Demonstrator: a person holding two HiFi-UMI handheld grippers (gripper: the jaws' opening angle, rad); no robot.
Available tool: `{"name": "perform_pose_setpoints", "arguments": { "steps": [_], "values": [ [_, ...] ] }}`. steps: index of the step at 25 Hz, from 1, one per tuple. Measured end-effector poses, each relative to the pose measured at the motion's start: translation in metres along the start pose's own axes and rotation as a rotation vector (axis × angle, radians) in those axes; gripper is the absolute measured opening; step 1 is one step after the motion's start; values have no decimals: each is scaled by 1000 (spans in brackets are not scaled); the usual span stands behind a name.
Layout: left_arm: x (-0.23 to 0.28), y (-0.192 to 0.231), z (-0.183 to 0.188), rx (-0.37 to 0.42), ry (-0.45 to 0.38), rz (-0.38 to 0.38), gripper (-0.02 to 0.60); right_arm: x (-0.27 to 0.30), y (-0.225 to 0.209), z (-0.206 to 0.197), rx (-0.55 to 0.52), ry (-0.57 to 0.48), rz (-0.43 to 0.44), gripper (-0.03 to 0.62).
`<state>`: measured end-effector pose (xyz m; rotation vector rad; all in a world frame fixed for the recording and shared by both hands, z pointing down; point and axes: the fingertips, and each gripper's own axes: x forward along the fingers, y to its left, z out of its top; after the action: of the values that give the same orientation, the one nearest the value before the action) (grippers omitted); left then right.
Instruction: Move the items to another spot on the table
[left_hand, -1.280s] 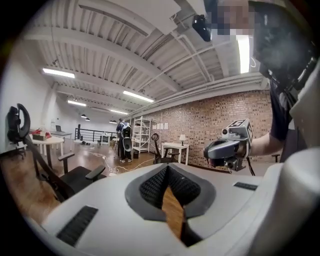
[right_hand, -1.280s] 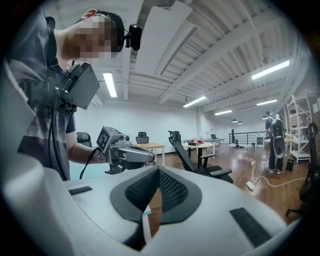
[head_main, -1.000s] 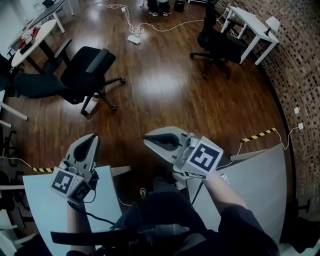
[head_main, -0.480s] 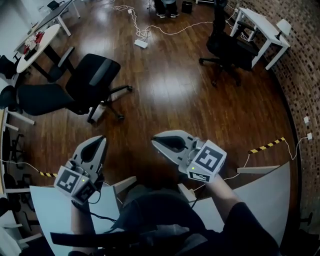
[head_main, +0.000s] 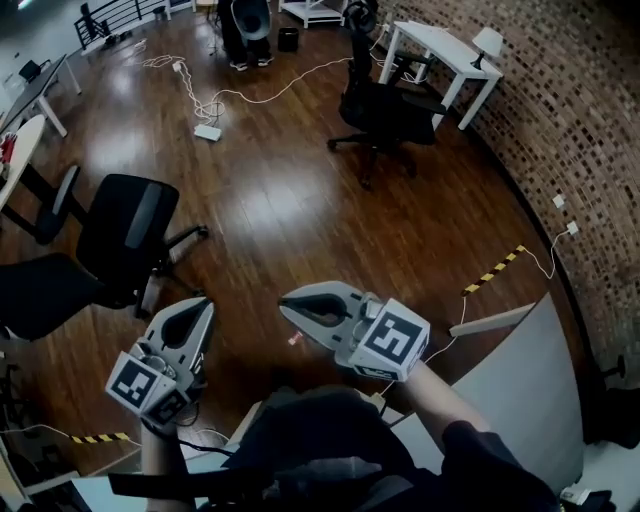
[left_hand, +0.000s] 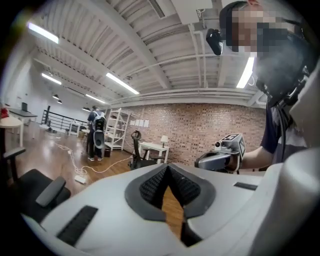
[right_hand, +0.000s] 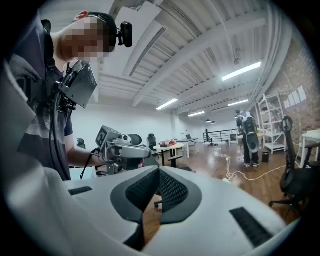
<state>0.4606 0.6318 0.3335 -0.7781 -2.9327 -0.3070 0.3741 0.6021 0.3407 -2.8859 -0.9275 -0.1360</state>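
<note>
None of the items to be moved shows in any view. In the head view both grippers hang over the wooden floor, held level, in front of the person's body. My left gripper (head_main: 202, 304) is shut with nothing in it, and its pads (left_hand: 159, 184) meet at the tip. My right gripper (head_main: 284, 304) is shut and empty too, with its pads (right_hand: 167, 189) closed together. Each gripper view catches the other one: the right gripper (left_hand: 219, 158) and the left gripper (right_hand: 123, 149). A light grey table (head_main: 525, 390) lies at the lower right, and only a bare part of it shows.
A black office chair (head_main: 128, 238) stands on the floor to the left. Another chair (head_main: 385, 108) and a white desk (head_main: 440, 42) are by the brick wall (head_main: 570, 140). A power strip with cables (head_main: 207, 132) and striped floor tape (head_main: 492, 271) lie on the floor. A person (head_main: 246, 22) stands far off.
The view has swung to the right: chairs and tables slide left and down in the picture, and the brick wall comes in. Both grippers moved along with it and stayed shut.
</note>
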Motion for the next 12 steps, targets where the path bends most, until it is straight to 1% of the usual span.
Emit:
{"name": "perform_pose_setpoints", "arguments": {
  "steps": [2, 4, 6, 7, 9, 12],
  "values": [
    [25, 5, 0, 13, -15, -87, 9, -6, -15, 1, -12, 22, -80, -3],
    [49, 4, 1, 22, -1, -185, 9, -18, -27, 0, 9, 72, -165, -3],
    [71, -3, -1, 3, 19, -284, 9, -33, -35, -6, 38, 113, -230, -4],
    [81, -8, -4, -6, 28, -321, 9, -41, -39, -10, 50, 121, -254, -4],
    [101, -18, -9, -2, 44, -371, 9, -59, -48, -17, 63, 122, -298, -4],
    [132, -33, -13, 26, 63, -430, 9, -84, -64, -27, 65, 118, -372, -3]
  ]
}}
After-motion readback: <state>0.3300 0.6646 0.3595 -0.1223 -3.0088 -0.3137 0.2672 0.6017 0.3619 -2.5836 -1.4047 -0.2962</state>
